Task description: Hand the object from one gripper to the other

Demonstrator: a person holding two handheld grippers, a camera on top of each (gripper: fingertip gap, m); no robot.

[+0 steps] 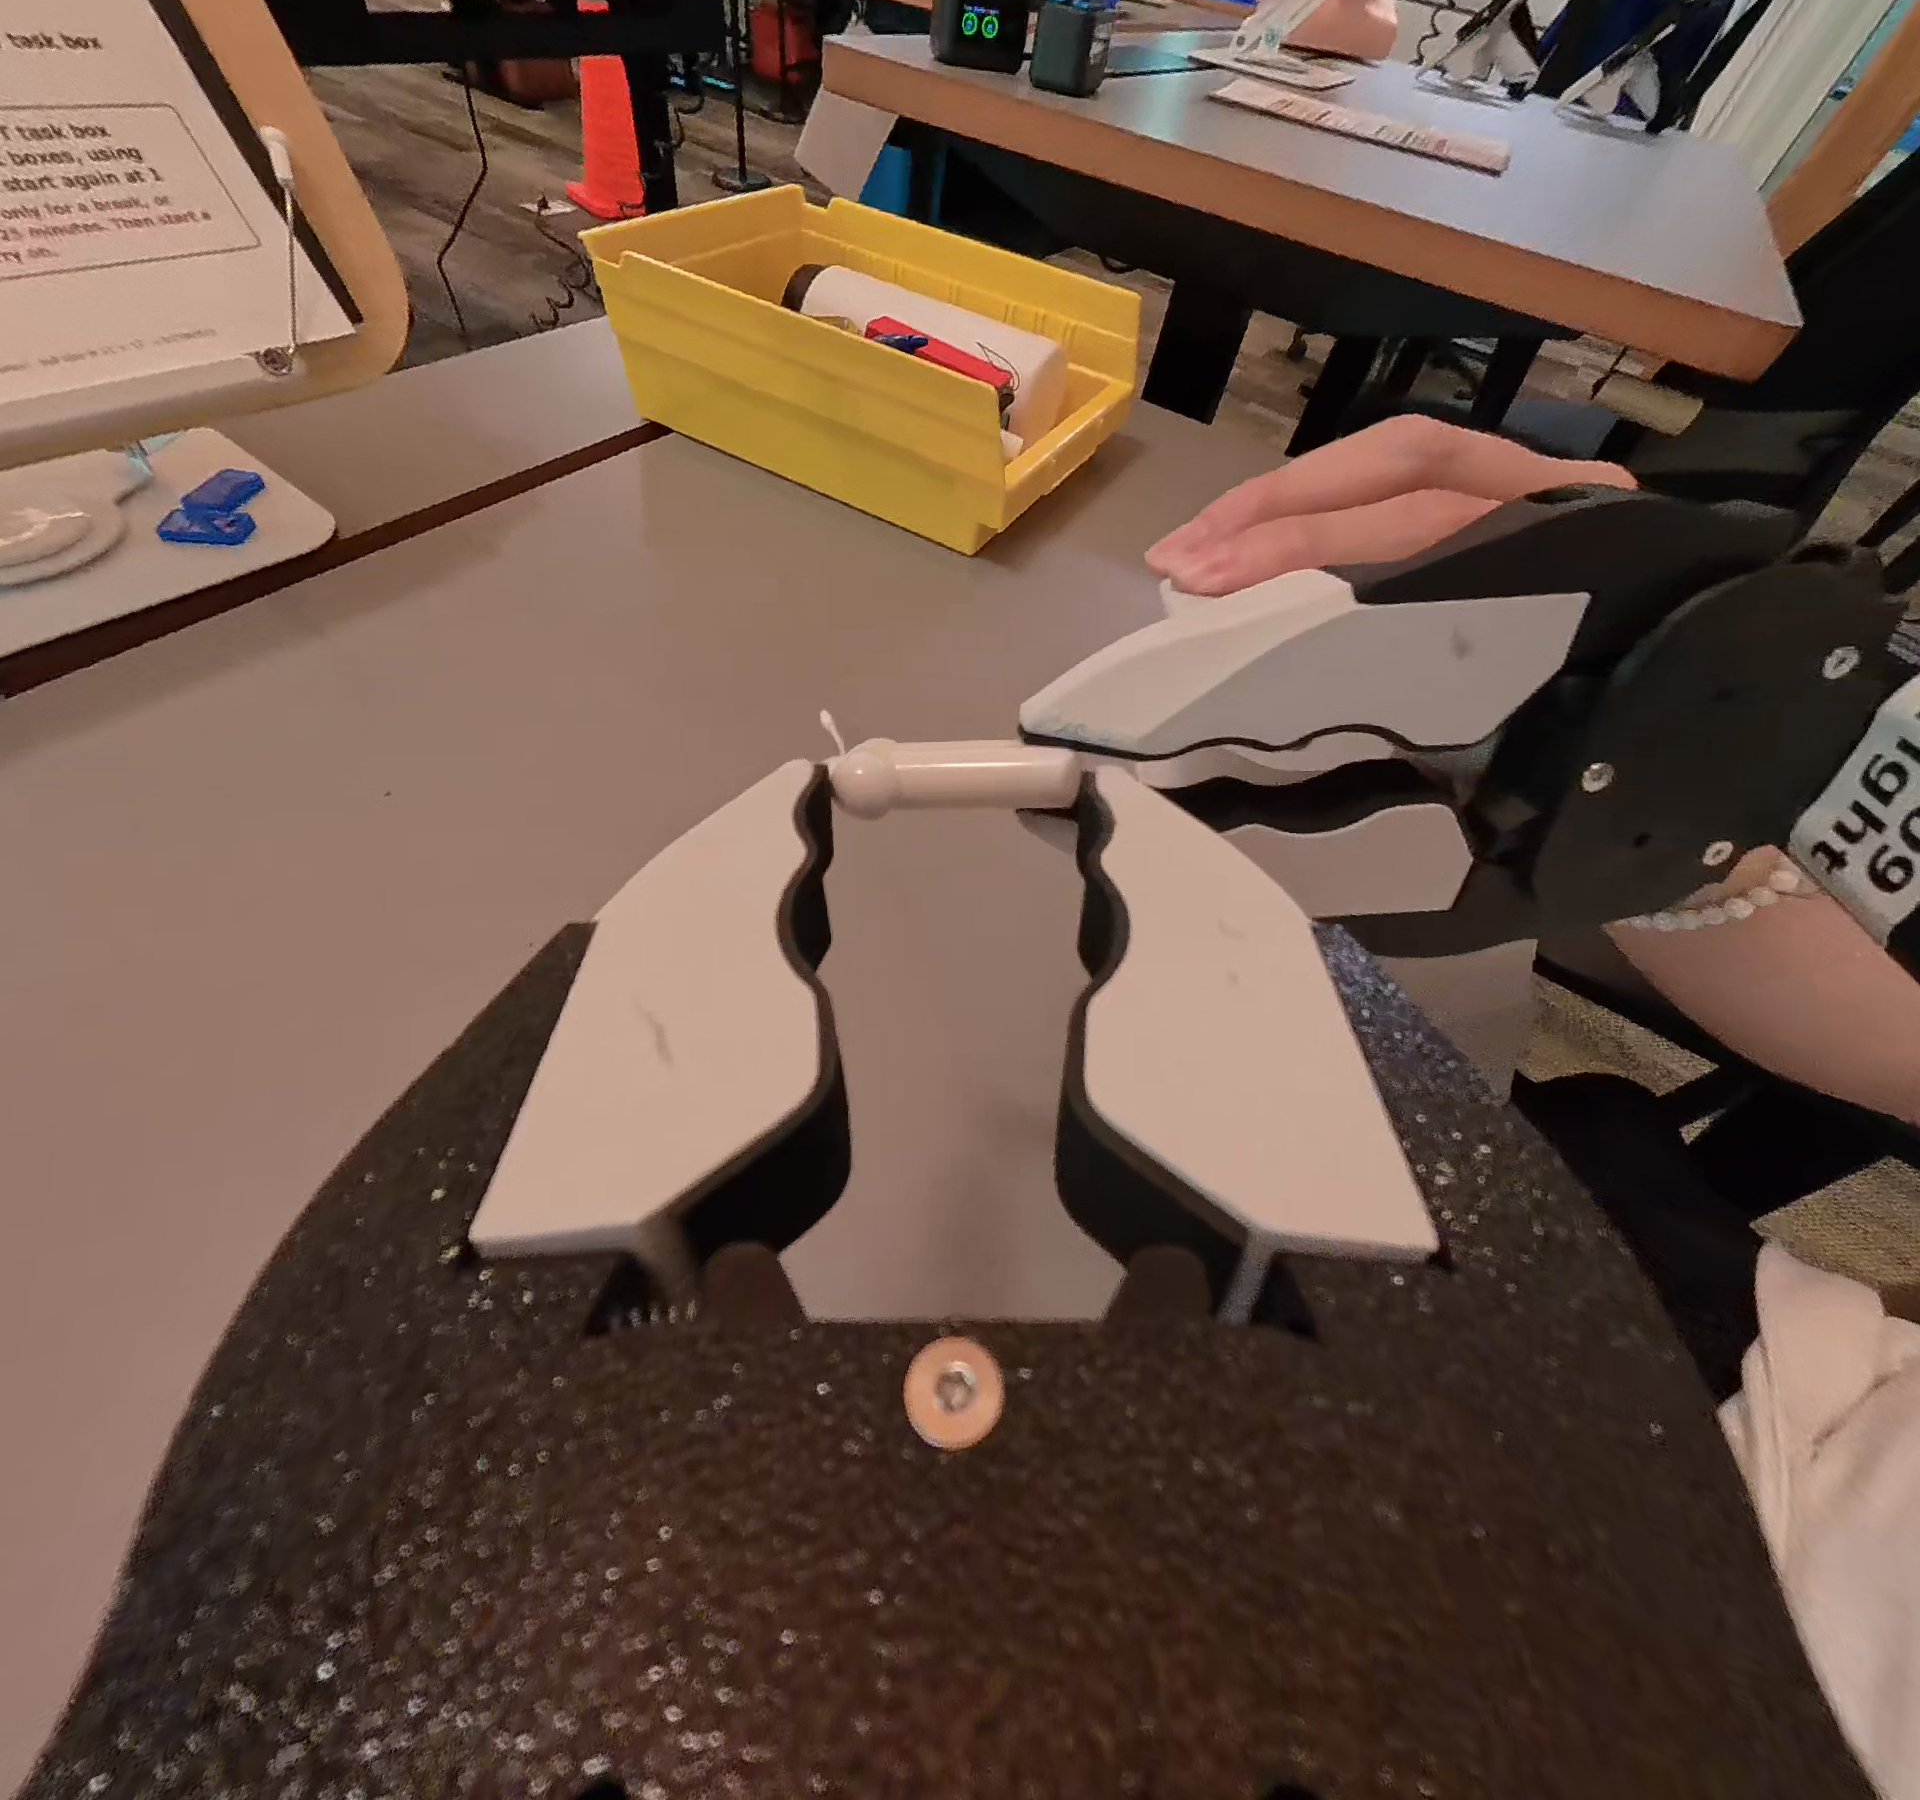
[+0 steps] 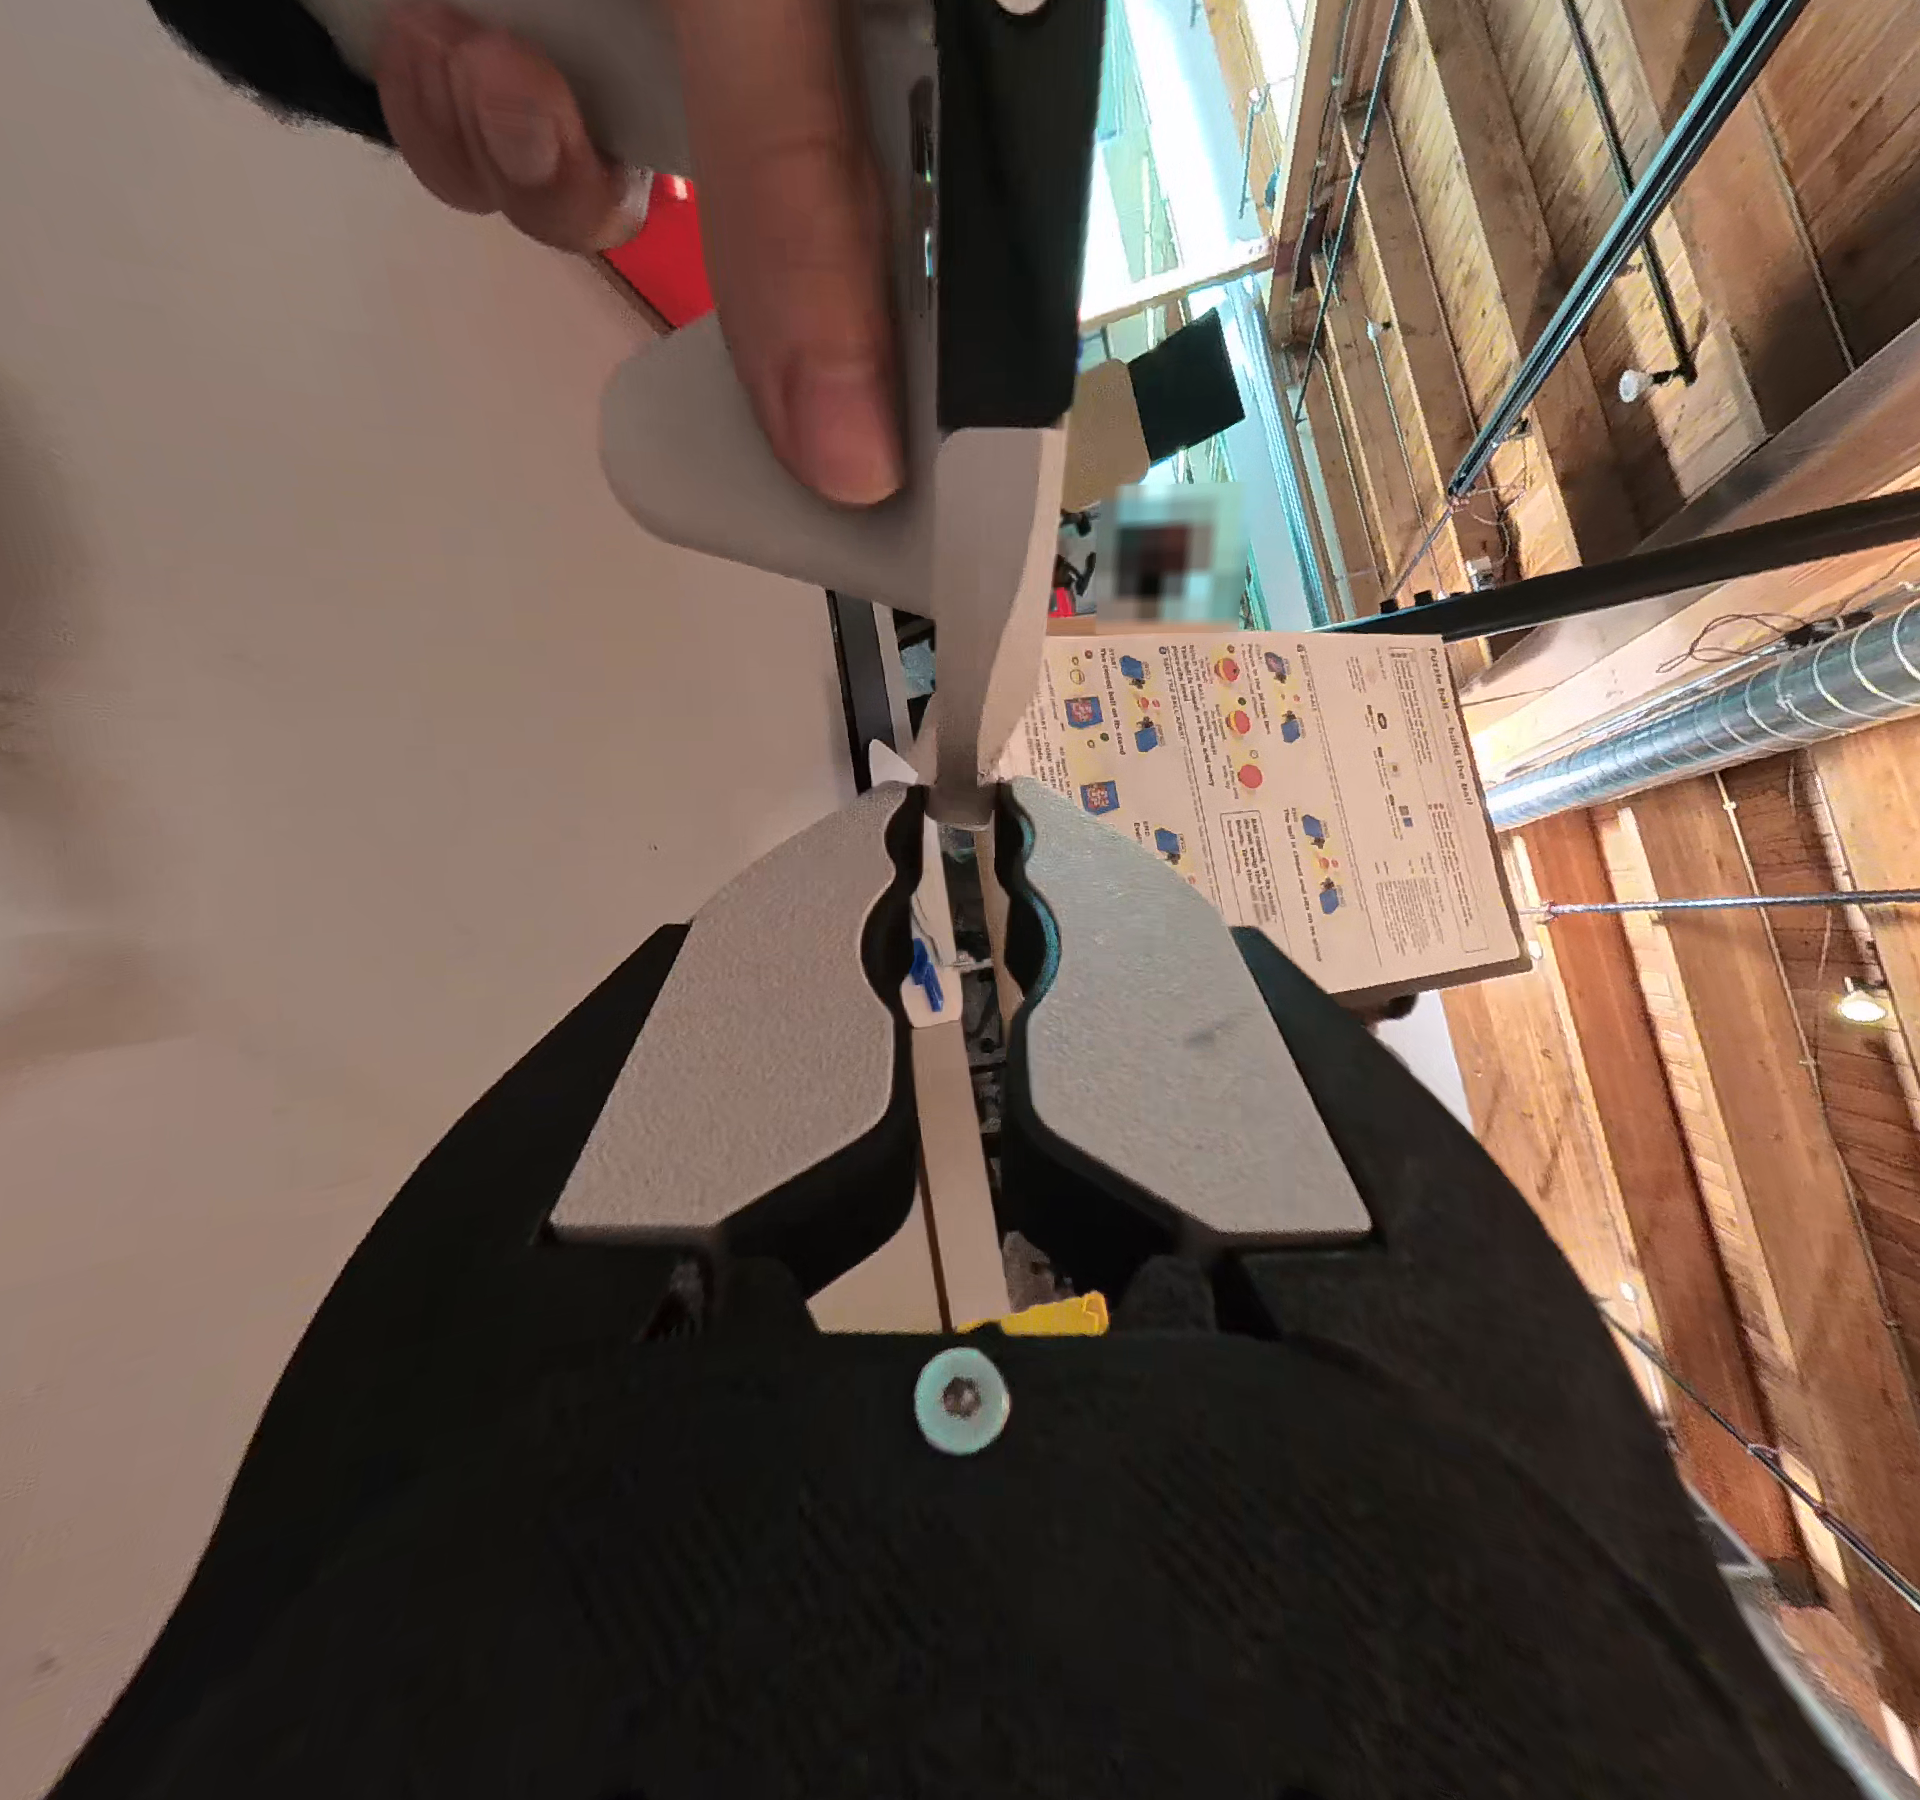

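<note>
While we look along the left gripper [image 1: 951, 779], its two grey fingers [image 1: 686, 1012] stand apart with a small cream-white peg-shaped object [image 1: 961, 776] spanning crosswise between their tips, its knobbed end touching the left tip and its other end against the right tip, so we read them as pinching the object lengthwise above the grey surface [image 1: 364, 815]. From the right side the right gripper [image 1: 1081, 727] comes in, turned on its side, its tips just beside the object's far end; we cannot tell whether they touch it. In the right wrist view its own fingers [image 2: 769, 1012] leave only a narrow gap, and we cannot tell whether anything is clamped there. A yellow bin [image 1: 790, 400] holding a white cylinder [image 1: 935, 337] sits farther back on the surface.
</note>
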